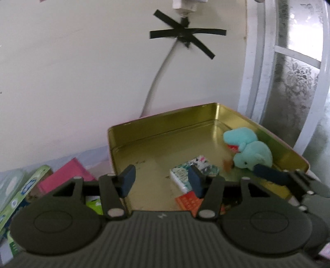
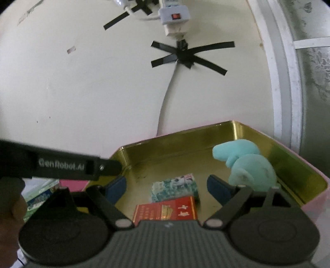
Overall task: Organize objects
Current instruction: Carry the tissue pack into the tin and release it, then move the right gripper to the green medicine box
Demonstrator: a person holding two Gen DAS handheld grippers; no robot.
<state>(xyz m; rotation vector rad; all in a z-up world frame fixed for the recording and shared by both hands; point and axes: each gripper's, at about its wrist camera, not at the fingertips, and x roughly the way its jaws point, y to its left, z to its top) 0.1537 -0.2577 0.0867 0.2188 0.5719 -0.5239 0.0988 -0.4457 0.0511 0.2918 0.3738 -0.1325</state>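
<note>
Showing: both grippers poised over one gold-lined tin [image 1: 144, 132] set against a white wall.
Left wrist view only: pink packet [image 1: 66, 175] and green packets [image 1: 26, 185] lying outside the tin, to its left; the right gripper's finger [image 1: 268, 172] entering from the right, its tip at the plush toy.
Right wrist view only: white power strip [image 2: 174, 17] with a red switch on the wall; the left gripper's body [image 2: 61, 165] crossing from the left, marked "GenRobot.AI".
Tin contents: one teal plush dinosaur [image 1: 249, 149] at the right wall; one patterned tissue pack [image 2: 175, 186] mid-floor; one red box [image 2: 167, 210] touching the tissue pack on its near side.
Count in tin: three items.
Left gripper [image 1: 162, 181]: fingers spread, nothing between them, above the tin's near edge.
Right gripper [image 2: 167, 186]: fingers spread, nothing clamped, the tissue pack and red box seen between them.
Wall: grey cable [image 1: 158, 78] fixed by crossed black tape [image 1: 183, 35].
</note>
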